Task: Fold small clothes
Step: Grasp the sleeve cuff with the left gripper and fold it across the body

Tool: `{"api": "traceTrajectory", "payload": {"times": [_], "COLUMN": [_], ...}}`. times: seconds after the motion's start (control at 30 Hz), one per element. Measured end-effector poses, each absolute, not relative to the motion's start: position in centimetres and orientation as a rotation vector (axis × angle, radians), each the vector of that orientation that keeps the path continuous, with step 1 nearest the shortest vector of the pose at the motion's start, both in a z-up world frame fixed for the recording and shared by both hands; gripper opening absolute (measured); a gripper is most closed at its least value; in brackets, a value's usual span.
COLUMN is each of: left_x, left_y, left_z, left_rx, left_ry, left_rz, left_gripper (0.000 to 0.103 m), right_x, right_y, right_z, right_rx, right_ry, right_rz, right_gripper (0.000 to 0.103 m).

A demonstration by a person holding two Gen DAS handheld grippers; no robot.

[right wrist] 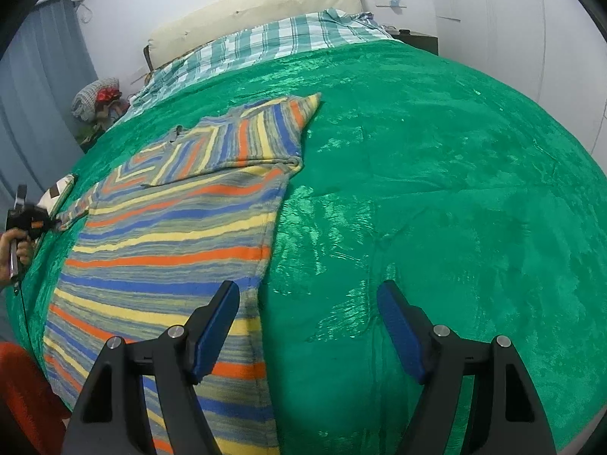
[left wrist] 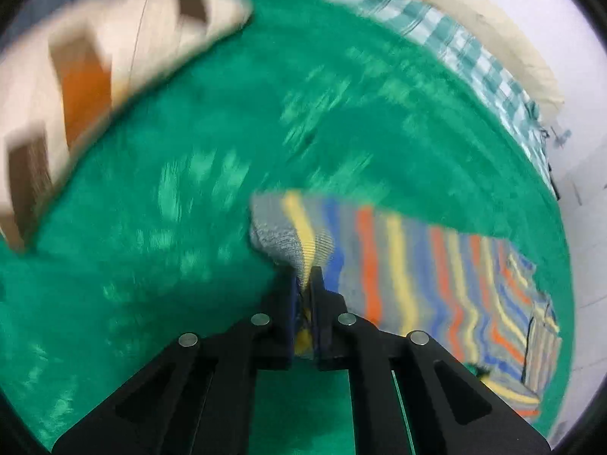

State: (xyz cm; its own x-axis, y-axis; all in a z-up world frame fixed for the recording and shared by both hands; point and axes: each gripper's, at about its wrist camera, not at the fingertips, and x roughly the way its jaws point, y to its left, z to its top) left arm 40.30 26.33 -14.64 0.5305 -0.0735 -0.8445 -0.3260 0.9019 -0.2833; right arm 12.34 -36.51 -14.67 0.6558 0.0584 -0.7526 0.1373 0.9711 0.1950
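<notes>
A bed is seen covered by a green plush blanket [right wrist: 436,189], which fills most of both views. At about 12 o'clock in the right wrist view a cream headboard [right wrist: 258,3] is seen against the wall, with a teal-and-white checked sheet [right wrist: 273,38] exposed just below it. The striped sweater [right wrist: 170,242], banded in blue, orange, yellow and grey, is laid flat on the blanket from 7 o'clock up toward 11 o'clock; one sleeve is folded across its upper body, its cuff pointing toward 12 o'clock. The other sleeve is stretched out toward 9 o'clock, where its cuff [left wrist: 292,235] is pinched by the left tongs [left wrist: 308,276], pressed together on the knit. The left wrist view is motion-blurred. The right tongs [right wrist: 307,299] are held spread at 6 o'clock, nothing between the pads, the left pad over the sweater's side edge. A cream-and-brown patterned cushion [left wrist: 95,76] is noted at 10 o'clock in the left wrist view. A hand [right wrist: 17,250] on the left tool's grip is seen at 9 o'clock.
</notes>
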Motion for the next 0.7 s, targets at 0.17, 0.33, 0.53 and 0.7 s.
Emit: {"api": "traceTrajectory", "payload": {"times": [0.17,0.33,0.53,0.7], "left_x": [40.9,40.0,38.4,32.0], "left_y": [16.8,3.3,-9.4,-6.9], "left_z": [-5.4,-0.7,-7.7,-13.4], "left_rx": [-0.222,-0.055,0.080,0.047], "left_ry": [0.839,0.735,0.851,0.971], "left_rz": [-0.037,-0.312,-0.404,-0.432], "left_gripper": [0.004,0.004,0.076,0.076], "right_x": [12.5,12.5,12.2,11.8], "right_y": [-36.6,-37.0,-37.8,-38.7], "right_z": [-14.5,-14.5,-14.5,-14.4], "right_rx": [0.260,0.285,0.315,0.362], "right_ry": [0.851,0.843,0.839,0.829], "right_rz": [-0.024,-0.027,-0.054,-0.049], "right_gripper": [0.075,0.075,0.075,0.075]}}
